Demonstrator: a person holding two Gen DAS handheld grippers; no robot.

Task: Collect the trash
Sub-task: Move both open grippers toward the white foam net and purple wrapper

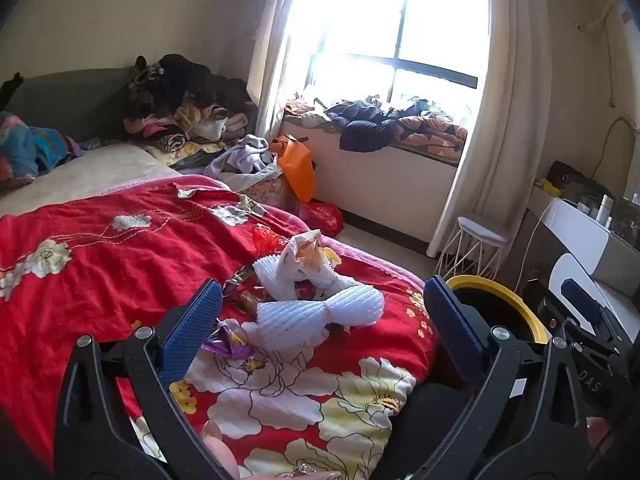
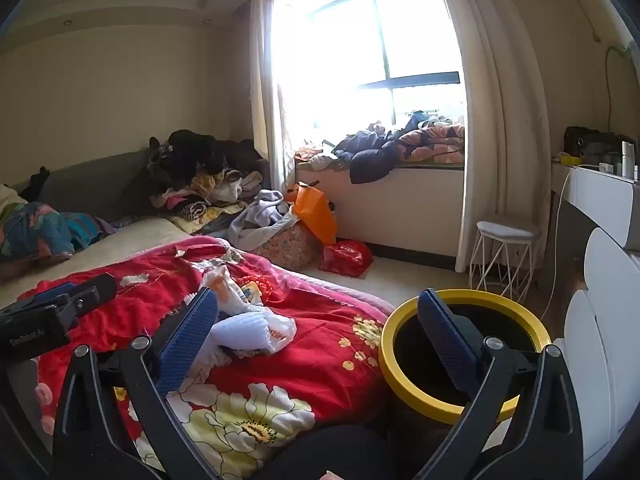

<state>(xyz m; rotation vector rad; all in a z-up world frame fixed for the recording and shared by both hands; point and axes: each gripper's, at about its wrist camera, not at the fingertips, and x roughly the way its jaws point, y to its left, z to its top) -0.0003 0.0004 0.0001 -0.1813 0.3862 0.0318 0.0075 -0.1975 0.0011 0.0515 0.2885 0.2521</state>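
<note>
A: Where is the trash?

B: On the red flowered blanket (image 1: pixel 100 264), near the foot of the bed. There is a white foam net (image 1: pixel 320 316), a crumpled white bag (image 1: pixel 308 260) behind it, and a purple wrapper (image 1: pixel 224 342) just beside it.

A: And the bin?

B: The yellow-rimmed bin (image 2: pixel 460 352) stands on the floor, right next to the bed corner, probably so each piece needs only a short carry.

A: What are the 2 grippers doing?

B: The left gripper (image 1: pixel 320 340) is spread wide with nothing in it, aimed slightly down at the foam net. The right gripper (image 2: pixel 320 344) is also wide and empty, between the pile and the bin.

A: So nothing is collected yet?

B: I judge not; the bin's inside looks dark, so I cannot tell.
</note>
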